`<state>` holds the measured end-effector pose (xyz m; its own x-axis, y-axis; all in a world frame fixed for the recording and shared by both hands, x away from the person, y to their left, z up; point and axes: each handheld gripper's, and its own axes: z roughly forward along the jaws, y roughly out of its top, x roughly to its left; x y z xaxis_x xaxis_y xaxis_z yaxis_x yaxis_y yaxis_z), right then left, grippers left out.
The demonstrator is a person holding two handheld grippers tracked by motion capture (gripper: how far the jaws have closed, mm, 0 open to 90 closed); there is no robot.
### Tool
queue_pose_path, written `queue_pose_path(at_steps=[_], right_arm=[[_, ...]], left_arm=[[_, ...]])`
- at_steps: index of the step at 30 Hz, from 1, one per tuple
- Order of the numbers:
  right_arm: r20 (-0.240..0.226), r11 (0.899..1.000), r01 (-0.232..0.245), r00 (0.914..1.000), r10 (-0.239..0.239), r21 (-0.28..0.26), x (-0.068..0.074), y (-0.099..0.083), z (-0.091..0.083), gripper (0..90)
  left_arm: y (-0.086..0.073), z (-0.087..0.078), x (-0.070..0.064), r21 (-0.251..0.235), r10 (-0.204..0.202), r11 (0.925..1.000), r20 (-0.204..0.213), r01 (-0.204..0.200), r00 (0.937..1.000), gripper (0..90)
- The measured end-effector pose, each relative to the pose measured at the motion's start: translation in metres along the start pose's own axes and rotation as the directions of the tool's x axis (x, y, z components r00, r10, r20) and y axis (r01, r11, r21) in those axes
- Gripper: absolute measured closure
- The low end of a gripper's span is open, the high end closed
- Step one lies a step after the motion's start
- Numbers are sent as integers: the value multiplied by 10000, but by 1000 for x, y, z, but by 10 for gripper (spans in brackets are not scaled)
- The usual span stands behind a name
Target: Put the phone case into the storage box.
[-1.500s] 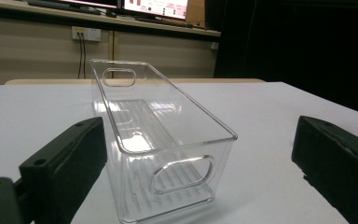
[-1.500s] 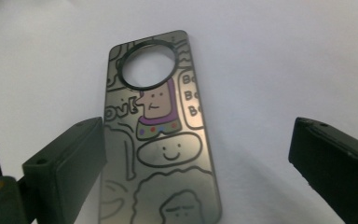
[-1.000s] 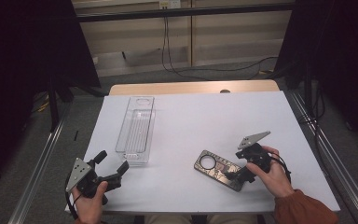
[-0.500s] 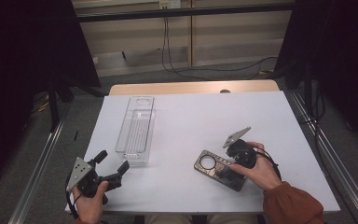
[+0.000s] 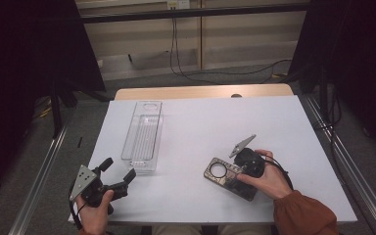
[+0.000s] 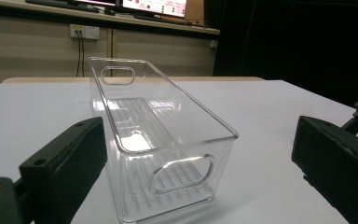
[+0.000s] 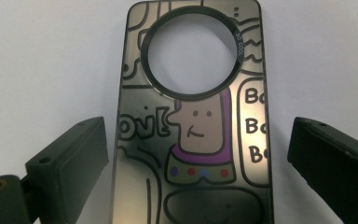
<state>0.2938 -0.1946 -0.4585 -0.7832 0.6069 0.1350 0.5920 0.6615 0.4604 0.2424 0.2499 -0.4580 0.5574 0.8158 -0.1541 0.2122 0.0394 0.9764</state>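
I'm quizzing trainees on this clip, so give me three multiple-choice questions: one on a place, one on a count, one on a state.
1. Where is the phone case?
A. in the bin
B. flat on the table, right of the bin
C. on the floor
2. How many clear bins are there?
A. one
B. two
C. three
3. How are the right gripper's fingers?
A. shut on the case
B. open either side of the case
C. inside the bin

B: the case lies on the white table.
A: one bin stands there.
B: gaps show beside both fingers.
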Motion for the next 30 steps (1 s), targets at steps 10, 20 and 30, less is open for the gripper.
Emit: queue_pose_path(at_steps=[10, 20, 30], right_arm=[[24, 9985, 40, 10000, -41, 549, 2, 1, 9, 22], [228, 9968, 327, 9991, -344, 723, 7, 1, 13, 0], [610, 9927, 647, 9956, -711, 1020, 12, 2, 16, 0]], left_arm=[[0, -1, 0, 9, 4, 10000, -20, -4, 10000, 33], [0, -1, 0, -7, -50, 10000, 7, 50, 10000, 33], [0, -1, -1, 14, 3, 10000, -29, -3, 10000, 33]])
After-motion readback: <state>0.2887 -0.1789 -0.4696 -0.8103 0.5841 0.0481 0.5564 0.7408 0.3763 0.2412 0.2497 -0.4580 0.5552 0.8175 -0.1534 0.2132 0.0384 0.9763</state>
